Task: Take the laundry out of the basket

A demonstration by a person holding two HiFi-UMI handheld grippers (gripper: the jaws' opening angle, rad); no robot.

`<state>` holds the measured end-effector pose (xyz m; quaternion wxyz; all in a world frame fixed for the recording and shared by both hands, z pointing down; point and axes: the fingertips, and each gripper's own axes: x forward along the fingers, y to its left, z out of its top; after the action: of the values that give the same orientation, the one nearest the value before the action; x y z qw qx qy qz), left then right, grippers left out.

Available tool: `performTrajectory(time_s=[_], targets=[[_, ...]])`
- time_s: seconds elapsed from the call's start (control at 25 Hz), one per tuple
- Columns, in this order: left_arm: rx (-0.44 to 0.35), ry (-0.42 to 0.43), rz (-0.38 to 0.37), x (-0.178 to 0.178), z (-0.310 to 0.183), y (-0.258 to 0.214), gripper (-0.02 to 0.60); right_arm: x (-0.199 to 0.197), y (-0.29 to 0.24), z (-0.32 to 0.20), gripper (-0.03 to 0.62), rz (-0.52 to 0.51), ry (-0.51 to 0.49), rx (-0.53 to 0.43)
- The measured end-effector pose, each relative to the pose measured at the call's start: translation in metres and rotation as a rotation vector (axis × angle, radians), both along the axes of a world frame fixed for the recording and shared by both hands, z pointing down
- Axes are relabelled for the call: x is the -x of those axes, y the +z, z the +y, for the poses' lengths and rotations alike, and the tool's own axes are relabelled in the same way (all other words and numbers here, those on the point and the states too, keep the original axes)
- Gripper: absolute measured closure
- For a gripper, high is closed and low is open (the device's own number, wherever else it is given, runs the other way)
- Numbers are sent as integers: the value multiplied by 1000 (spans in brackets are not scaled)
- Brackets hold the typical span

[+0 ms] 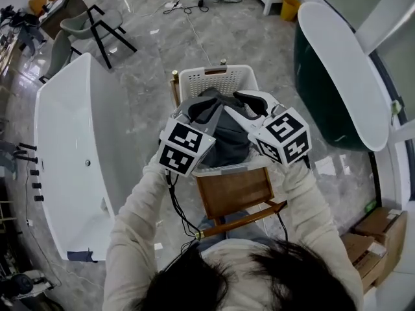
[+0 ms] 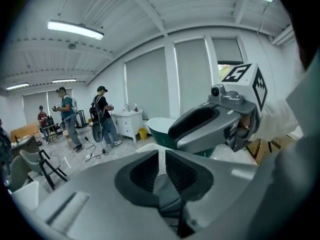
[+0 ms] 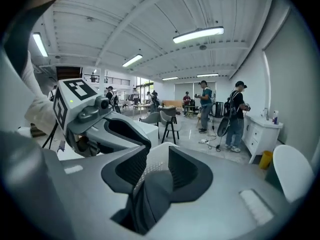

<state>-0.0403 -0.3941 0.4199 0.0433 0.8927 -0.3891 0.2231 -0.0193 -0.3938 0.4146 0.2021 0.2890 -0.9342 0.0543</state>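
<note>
Pinching grey garment [image 1: 225, 138], left tool [image 1: 196, 111] and right tool [image 1: 251, 102] flank it above basket [image 1: 217, 74].

Grey marble floor [image 1: 155, 70], white bathtub [image 1: 65, 148], ceiling striplights [image 3: 198, 34].

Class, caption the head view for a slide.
Left gripper and right gripper hold dark laundry in a white basket on a chair.

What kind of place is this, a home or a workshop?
Probably a test lab or showroom, not a home: a white bathtub and a green bathtub stand on open marble floor, cables trail across it.
</note>
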Motion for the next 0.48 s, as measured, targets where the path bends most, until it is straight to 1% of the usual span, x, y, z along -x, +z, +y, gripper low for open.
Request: performTrajectory(time_s=[0.12,0.2,0.32,0.48], targets=[[37,15,-69,-4,-13,27,535,-3,31,-13,431,45,-1,49],[59,16,-93,-7,-19,41,534,-5,46,-19,431,62,8,76],[94,10,-96,-9,-28,60,534,-8,65,-27,428,79,16,108],[144,-12,-64,-11,-34,76,534,-11,81,-31,431,96,23,138]])
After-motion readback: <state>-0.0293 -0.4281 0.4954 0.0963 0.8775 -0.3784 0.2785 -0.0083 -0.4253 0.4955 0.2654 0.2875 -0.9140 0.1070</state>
